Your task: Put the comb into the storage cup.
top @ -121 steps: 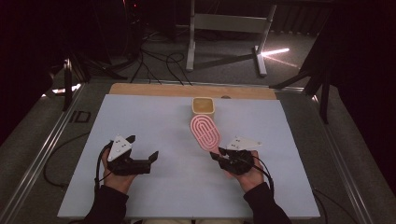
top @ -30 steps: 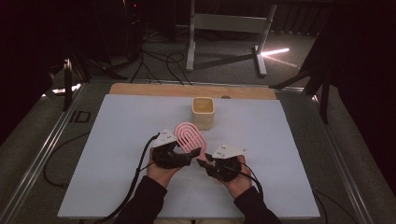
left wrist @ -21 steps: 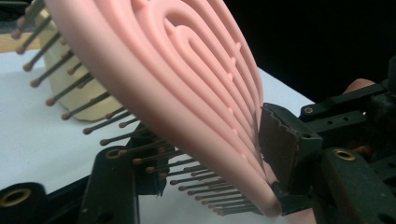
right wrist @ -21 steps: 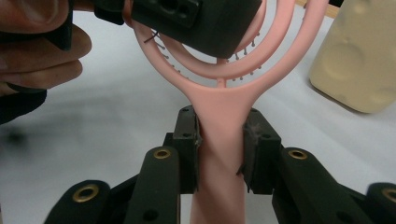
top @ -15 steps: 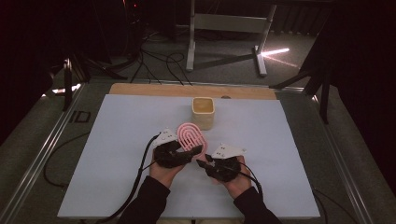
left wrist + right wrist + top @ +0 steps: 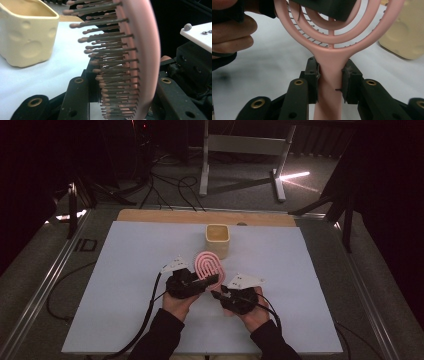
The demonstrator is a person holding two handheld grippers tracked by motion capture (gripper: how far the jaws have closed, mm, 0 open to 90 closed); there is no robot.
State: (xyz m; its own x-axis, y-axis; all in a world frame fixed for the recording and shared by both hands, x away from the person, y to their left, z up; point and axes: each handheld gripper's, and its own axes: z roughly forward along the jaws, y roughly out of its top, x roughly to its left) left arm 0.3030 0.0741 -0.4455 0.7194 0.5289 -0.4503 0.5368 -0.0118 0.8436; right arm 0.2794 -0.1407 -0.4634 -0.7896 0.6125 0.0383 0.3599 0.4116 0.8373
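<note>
Brush: pink plastic looped hairbrush (image 6: 209,266) held above white counter (image 6: 125,285), near cream cheese-shaped cup (image 6: 218,240).
Right gripper (image 6: 329,75): fingers pinch handle, steadying it.
Left gripper (image 6: 202,282): fingers just closed, pinching head, likely for handover.

The hairbrush (image 6: 140,62) is running off the left gripper view's top and bottom edges, its bristle tips (image 6: 75,25) blurring.

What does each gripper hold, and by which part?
The right gripper clamps the pink hairbrush by its handle. The left gripper has just closed on the brush's head, bristles and back between its jaws.
</note>
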